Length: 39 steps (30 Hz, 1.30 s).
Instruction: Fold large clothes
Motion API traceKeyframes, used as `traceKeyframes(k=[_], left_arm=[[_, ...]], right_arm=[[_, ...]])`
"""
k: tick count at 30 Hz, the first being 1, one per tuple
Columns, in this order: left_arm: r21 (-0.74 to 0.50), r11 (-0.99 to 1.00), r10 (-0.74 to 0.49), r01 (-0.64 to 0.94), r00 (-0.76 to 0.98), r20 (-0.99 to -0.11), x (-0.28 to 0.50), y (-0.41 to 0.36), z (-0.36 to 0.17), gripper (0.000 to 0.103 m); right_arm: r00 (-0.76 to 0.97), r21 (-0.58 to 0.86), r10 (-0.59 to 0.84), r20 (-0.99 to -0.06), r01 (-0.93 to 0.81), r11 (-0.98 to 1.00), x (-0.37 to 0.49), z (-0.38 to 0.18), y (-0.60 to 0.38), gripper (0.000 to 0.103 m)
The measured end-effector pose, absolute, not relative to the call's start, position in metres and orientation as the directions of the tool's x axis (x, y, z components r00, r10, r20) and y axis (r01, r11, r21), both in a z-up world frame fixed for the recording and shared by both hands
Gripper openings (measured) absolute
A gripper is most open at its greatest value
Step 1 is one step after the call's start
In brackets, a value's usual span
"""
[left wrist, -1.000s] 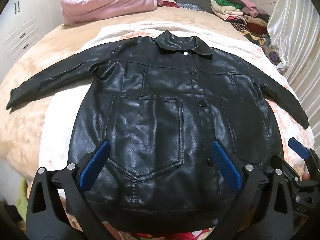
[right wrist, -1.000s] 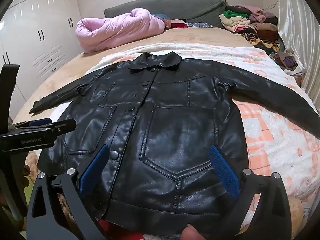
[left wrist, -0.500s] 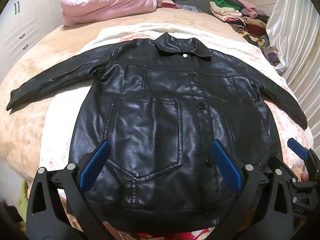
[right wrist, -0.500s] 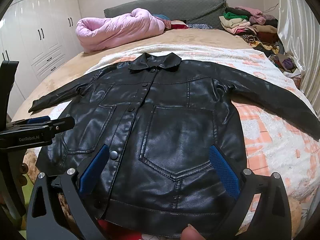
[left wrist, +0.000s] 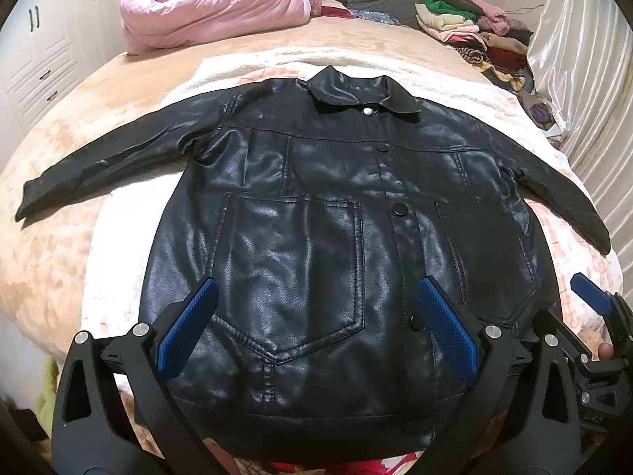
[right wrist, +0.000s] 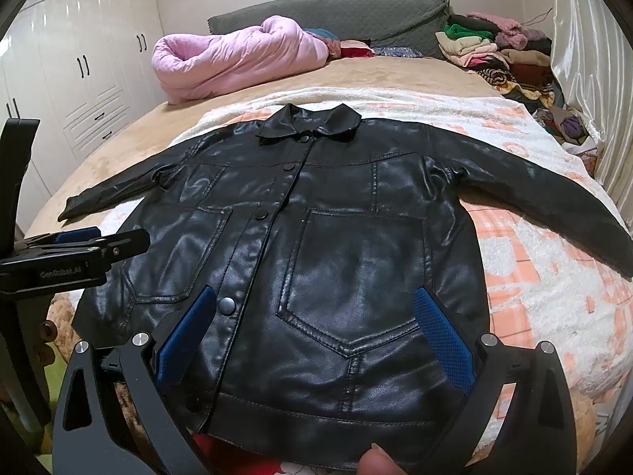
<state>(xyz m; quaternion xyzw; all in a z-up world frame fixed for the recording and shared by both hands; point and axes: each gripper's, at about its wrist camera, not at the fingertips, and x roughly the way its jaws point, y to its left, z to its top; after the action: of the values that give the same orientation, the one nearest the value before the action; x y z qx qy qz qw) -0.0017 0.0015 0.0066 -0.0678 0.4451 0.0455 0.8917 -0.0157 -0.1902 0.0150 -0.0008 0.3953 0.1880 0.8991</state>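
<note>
Black leather jacket (left wrist: 316, 213) spread flat, buttoned, on the bed's blanket (right wrist: 554, 285), your left gripper (left wrist: 316, 324) and right gripper (right wrist: 316, 336) above its hem, jaws wide apart, holding nothing.

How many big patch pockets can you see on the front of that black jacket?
2. One pocket lies on the jacket left of the button line in the left wrist view, the other pocket right of it. Any on the sleeves or the inside are not visible.
</note>
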Motion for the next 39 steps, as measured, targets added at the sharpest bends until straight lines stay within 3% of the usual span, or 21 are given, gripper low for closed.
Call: traceKeyframes(k=[27, 39], left_arm=[[-0.078, 0.988, 0.018, -0.134, 0.601, -0.799, 0.001, 0.000, 0.008, 0.094], [-0.113, 0.986, -0.015, -0.124, 0.610, -0.792, 0.037, 0.010, 0.014, 0.094]], right_arm=[[0.617, 0.140, 0.326, -0.716, -0.331, 0.933, -0.012, 0.012, -0.193, 0.099], [0.619, 0.193, 0.335, -0.710, -0.286, 0.939, 0.026, 0.029, -0.201, 0.099]])
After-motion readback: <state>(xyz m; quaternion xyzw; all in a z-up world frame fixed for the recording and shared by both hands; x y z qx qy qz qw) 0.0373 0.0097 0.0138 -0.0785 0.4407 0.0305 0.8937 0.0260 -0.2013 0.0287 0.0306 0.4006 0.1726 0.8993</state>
